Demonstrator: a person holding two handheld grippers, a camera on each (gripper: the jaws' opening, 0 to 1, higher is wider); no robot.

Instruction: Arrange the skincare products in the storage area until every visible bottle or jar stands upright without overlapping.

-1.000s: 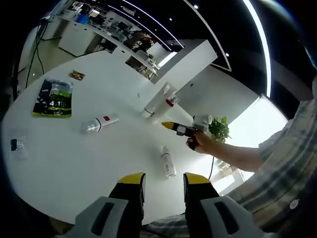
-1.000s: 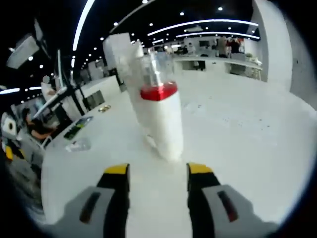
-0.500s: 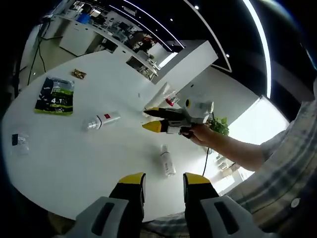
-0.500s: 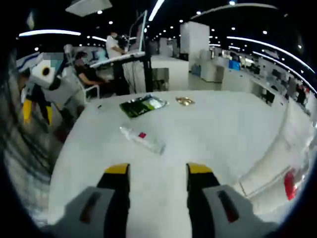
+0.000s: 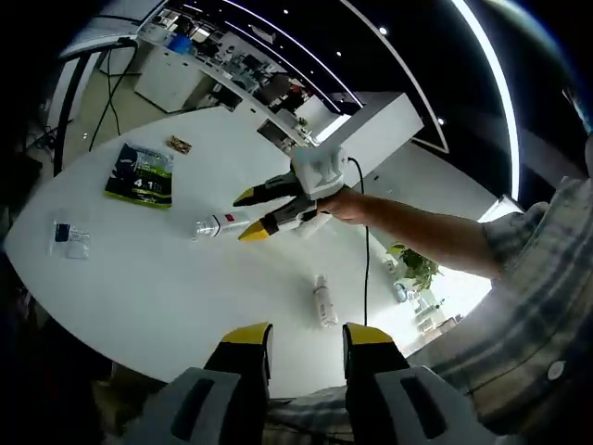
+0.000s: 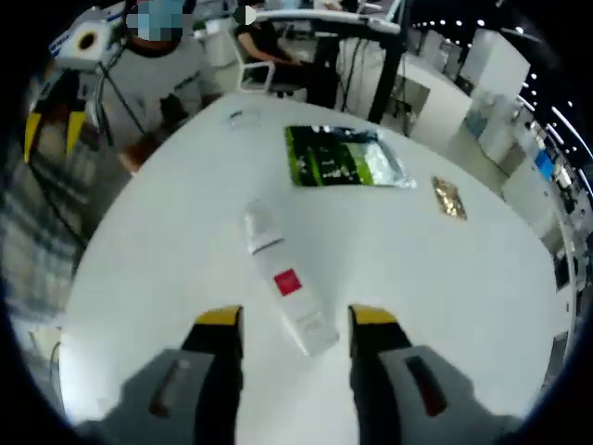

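A white bottle (image 6: 283,286) with a clear cap and a red square label lies flat on the white table (image 6: 445,297). Its base end reaches in between the jaws of my right gripper (image 6: 295,320), which is open just above it. In the left gripper view the same bottle (image 5: 216,224) lies under the right gripper (image 5: 250,214), held by a person's hand. A second white bottle (image 5: 322,302) lies flat nearer the table's front edge. My left gripper (image 5: 308,336) stands open and holds nothing, back from the table (image 5: 139,287).
A green packet (image 6: 347,158) lies beyond the bottle, with a small gold wrapper (image 6: 449,197) to its right. The packet (image 5: 142,174) and a small sachet (image 5: 69,238) sit at the table's left. My left gripper (image 6: 51,134) shows at upper left, off the table.
My right gripper has left the upright red-banded bottle and swung over to the lying bottle with the red label, coming down close over it. The left gripper has stayed open, its view shifted slightly.
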